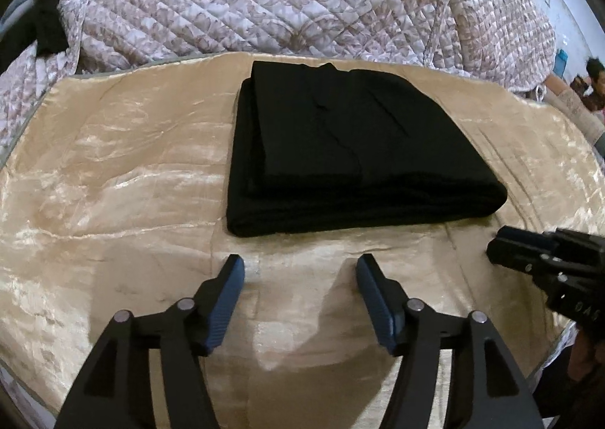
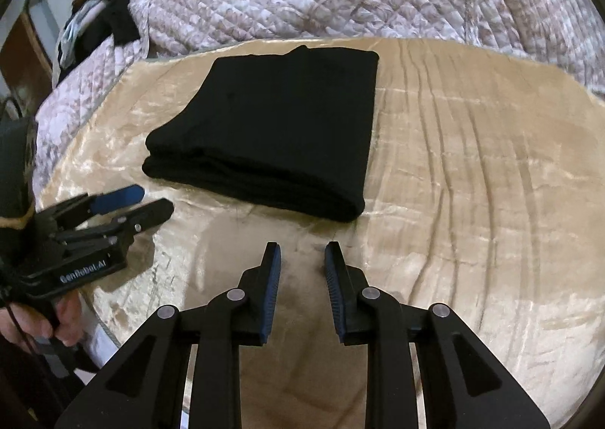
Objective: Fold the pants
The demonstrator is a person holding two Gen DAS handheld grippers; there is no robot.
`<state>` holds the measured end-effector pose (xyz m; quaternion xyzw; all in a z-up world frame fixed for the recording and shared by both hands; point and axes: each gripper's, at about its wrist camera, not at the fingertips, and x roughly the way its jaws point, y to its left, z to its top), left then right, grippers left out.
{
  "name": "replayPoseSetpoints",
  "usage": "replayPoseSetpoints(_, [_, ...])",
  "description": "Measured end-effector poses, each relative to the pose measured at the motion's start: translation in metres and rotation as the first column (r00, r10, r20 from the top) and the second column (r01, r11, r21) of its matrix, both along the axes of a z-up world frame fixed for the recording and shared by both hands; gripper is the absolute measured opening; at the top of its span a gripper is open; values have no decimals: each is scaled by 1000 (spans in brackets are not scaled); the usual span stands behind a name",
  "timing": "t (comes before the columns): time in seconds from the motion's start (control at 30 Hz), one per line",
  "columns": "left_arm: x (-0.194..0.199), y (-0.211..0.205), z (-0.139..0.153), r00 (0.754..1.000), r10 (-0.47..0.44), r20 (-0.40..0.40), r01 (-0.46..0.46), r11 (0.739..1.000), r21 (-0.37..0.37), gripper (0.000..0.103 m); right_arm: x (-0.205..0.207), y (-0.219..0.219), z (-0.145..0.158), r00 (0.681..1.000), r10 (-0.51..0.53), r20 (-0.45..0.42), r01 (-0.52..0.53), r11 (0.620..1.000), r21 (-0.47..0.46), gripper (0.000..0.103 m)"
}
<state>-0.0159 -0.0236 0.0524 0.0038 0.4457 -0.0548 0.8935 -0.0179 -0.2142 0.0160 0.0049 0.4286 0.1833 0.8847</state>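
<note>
The black pants (image 1: 359, 149) lie folded into a thick rectangular stack on a shiny beige cloth (image 1: 113, 172). My left gripper (image 1: 300, 264) hovers just in front of the stack's near edge, open, with only cloth between its blue pads. In the right wrist view the same pants (image 2: 272, 134) lie ahead and slightly left. My right gripper (image 2: 302, 249) sits short of their near right corner, its jaws a narrow gap apart and holding nothing. Each gripper shows in the other's view: the right gripper (image 1: 503, 243) at the right edge, the left gripper (image 2: 153, 202) at the left.
A quilted floral blanket (image 1: 264, 2) is piled behind the beige cloth (image 2: 472, 164). Dark clothing (image 2: 113, 24) hangs over it at the far left. A hand (image 2: 64, 315) grips the left tool's handle. A person (image 1: 593, 77) sits at the far right.
</note>
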Motion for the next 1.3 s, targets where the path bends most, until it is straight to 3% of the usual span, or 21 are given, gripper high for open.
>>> replayPoseSetpoints(0.37, [1,5,-3,1000,9,5,-9,1000,11,80,-2,2,-1,1000,4,10,-4,1000,-23,26])
replayPoseSetpoints(1.3, [1,5,-4,1000,11,6,-11,1000,23,81,-4,8,-1,999,24,24,-23,999,-45,34])
